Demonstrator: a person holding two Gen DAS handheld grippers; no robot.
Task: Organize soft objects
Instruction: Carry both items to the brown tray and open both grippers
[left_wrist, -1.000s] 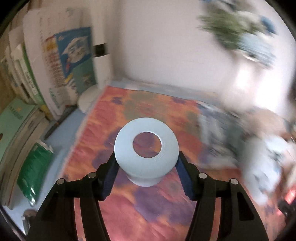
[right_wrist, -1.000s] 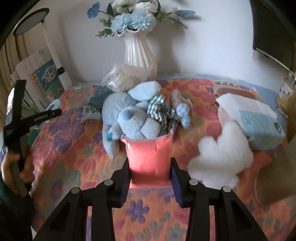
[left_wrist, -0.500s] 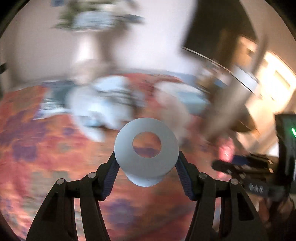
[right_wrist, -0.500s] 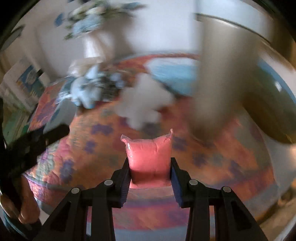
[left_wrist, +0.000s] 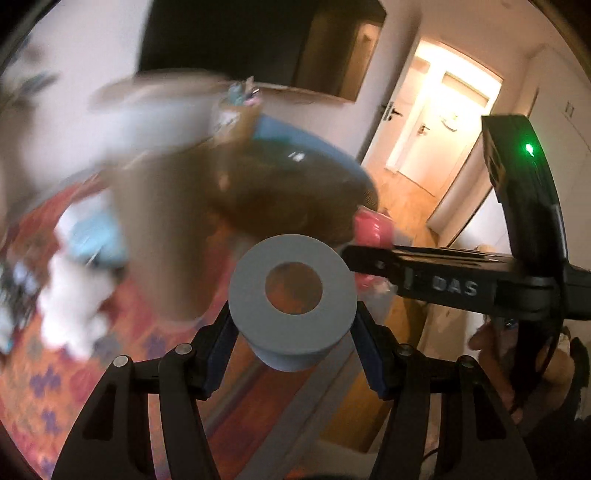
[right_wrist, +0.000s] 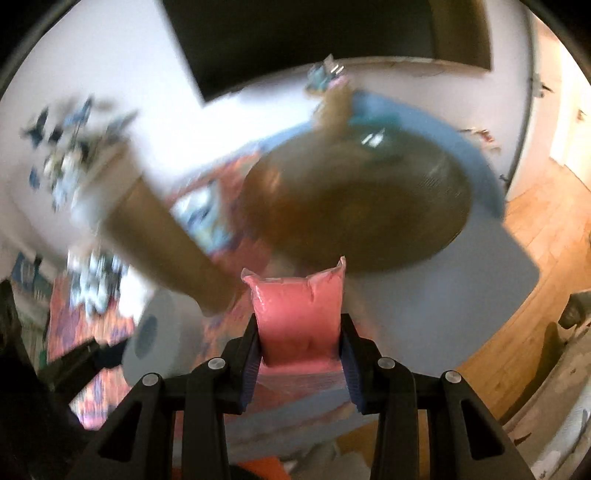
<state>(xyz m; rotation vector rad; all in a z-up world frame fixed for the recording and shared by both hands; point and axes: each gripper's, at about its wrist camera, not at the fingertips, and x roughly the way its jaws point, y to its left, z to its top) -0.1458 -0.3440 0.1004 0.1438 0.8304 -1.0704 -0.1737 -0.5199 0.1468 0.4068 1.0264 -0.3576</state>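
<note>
My left gripper (left_wrist: 291, 334) is shut on a pale blue foam ring (left_wrist: 292, 299) and holds it in the air. The ring also shows at the lower left of the right wrist view (right_wrist: 155, 338). My right gripper (right_wrist: 299, 343) is shut on a pink soft pouch (right_wrist: 297, 317), also in the air. In the left wrist view the right gripper (left_wrist: 360, 256) reaches in from the right with the pouch (left_wrist: 369, 230). Both hover near a large brown round basket (right_wrist: 362, 206) on a blue surface. A white plush (left_wrist: 74, 299) lies blurred on the floral cloth.
A blurred brown cardboard flap (right_wrist: 162, 240) stands left of the basket. The floral cloth (left_wrist: 40, 373) covers the table to the left. A dark screen (right_wrist: 295, 37) hangs on the wall. Wooden floor (right_wrist: 535, 240) and a lit doorway (left_wrist: 443, 122) lie to the right.
Both grippers have swung right, away from the plush toys and vase, toward the brown basket. Each still holds its object. The view is motion-blurred.
</note>
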